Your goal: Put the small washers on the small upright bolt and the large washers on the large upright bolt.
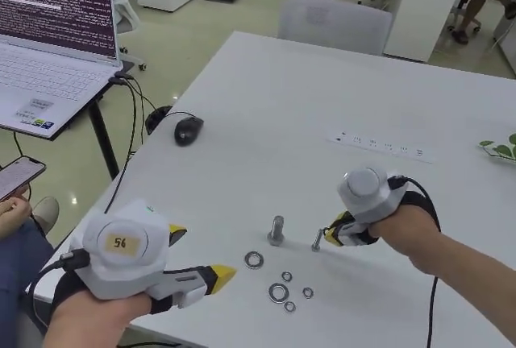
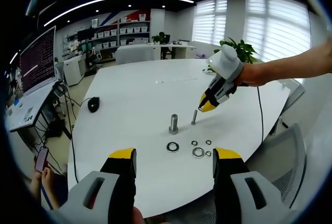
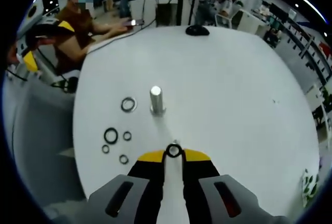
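Counter (image 1: pixel 282 106) was white. Left gripper (image 1: pixel 201 253) and right gripper (image 1: pixel 326 237): shells were pale grey, fingers (image 2: pixel 123 154) black with yellow tips. Silver-grey were washers (image 1: pixel 279 292), large bolt (image 1: pixel 276 229), small bolt (image 1: pixel 318 240). Mouse (image 1: pixel 188 130) was black.

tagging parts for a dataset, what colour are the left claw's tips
Yellow fingertips on the left claw; best seen in the left gripper view.

The right claw (image 1: pixel 327 235) sits at the small bolt (image 1: pixel 317 241) top.
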Tool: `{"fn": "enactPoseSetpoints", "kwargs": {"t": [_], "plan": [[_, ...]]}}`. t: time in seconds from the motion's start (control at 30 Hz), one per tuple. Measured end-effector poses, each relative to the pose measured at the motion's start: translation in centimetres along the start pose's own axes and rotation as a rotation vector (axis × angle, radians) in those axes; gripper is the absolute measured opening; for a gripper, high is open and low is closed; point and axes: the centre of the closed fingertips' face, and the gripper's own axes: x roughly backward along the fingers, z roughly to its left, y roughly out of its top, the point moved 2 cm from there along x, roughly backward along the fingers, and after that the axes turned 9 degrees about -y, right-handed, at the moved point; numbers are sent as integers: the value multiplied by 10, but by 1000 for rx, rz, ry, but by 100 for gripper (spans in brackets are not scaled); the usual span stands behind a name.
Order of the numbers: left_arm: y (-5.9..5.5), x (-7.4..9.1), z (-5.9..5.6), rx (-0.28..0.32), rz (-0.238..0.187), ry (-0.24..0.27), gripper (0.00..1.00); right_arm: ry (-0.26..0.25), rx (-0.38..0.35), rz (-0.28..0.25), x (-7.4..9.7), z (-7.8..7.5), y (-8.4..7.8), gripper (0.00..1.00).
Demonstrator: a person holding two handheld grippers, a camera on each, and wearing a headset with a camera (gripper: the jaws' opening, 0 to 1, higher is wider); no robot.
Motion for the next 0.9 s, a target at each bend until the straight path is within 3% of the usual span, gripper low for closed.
{"fn": "enactPoseSetpoints", "kwargs": {"t": [0.37, 0.9], "plan": [[-4, 4, 5, 16, 2, 15, 59, 6, 47, 33, -10, 0, 6, 13], [-4, 2, 7, 23, 0, 17, 59, 21, 56, 58, -16, 0, 3, 13]]}}
